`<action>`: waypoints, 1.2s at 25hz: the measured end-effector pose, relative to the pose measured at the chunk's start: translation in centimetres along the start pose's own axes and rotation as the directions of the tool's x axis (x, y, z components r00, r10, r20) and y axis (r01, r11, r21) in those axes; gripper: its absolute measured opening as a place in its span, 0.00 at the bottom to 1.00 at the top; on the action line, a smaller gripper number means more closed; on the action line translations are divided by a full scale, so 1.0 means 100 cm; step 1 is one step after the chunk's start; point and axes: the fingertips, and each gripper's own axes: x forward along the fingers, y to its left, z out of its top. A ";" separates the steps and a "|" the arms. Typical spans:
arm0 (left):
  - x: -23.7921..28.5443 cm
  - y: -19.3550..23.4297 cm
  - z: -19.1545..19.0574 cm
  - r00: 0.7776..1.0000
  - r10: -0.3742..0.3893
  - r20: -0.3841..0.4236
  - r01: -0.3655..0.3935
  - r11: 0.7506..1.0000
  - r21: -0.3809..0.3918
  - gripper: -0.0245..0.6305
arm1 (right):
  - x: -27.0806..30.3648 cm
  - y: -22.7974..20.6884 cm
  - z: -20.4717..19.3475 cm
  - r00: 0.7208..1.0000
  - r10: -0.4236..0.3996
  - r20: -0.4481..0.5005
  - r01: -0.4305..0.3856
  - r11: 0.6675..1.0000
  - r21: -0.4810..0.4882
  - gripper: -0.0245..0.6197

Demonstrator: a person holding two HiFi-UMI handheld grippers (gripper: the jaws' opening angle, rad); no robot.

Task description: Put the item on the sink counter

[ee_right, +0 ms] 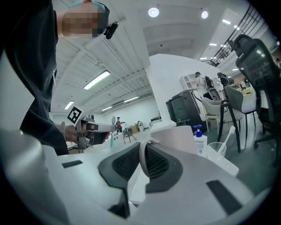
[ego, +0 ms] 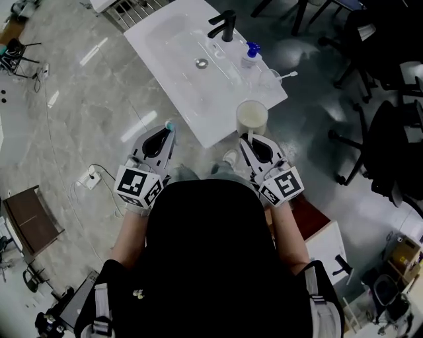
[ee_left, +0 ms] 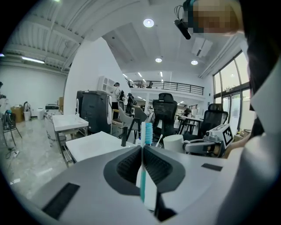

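Note:
My left gripper (ego: 168, 130) is shut on a teal and white toothbrush (ee_left: 142, 176) that stands upright between the jaws, bristles (ee_left: 148, 133) above them. It hovers just off the near left corner of the white sink counter (ego: 198, 112). My right gripper (ego: 250, 140) is shut on the thin handle (ee_right: 142, 159) of a white cup (ego: 252, 117), which hangs at the counter's near right corner. In the right gripper view the cup's body (ee_right: 175, 135) fills the space beyond the jaws. On the counter stand a black faucet (ego: 225, 25), a blue-pump soap bottle (ego: 250, 57) and a clear glass (ego: 269, 80) holding a white toothbrush.
Black office chairs (ego: 390, 132) crowd the right side. A power strip with cable (ego: 90, 178) lies on the marble floor at the left, near a brown box (ego: 30, 221). A rack (ego: 132, 10) stands behind the counter's far end.

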 end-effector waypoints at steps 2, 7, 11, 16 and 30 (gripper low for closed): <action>0.002 -0.004 0.001 0.999 0.034 0.001 -0.034 0.999 -0.003 0.08 | -0.001 -0.008 -0.004 0.999 0.034 -0.011 -0.034 0.999 0.014 0.11; 0.007 -0.008 -0.001 0.995 0.096 0.004 -0.096 0.995 -0.033 0.08 | 0.003 -0.018 -0.017 0.993 0.113 -0.042 -0.112 0.993 0.024 0.11; 0.007 -0.006 -0.005 0.992 0.128 -0.002 -0.128 0.990 -0.061 0.08 | 0.015 -0.013 -0.025 0.982 0.183 -0.054 -0.182 0.983 0.017 0.11; 0.003 0.006 -0.009 0.986 0.164 -0.009 -0.164 0.983 -0.086 0.08 | 0.038 -0.007 -0.037 0.967 0.247 -0.058 -0.245 0.969 0.038 0.11; -0.022 0.030 -0.042 0.967 0.244 -0.076 -0.253 0.954 -0.159 0.08 | 0.096 0.032 -0.093 0.877 0.463 -0.129 -0.455 0.886 0.087 0.11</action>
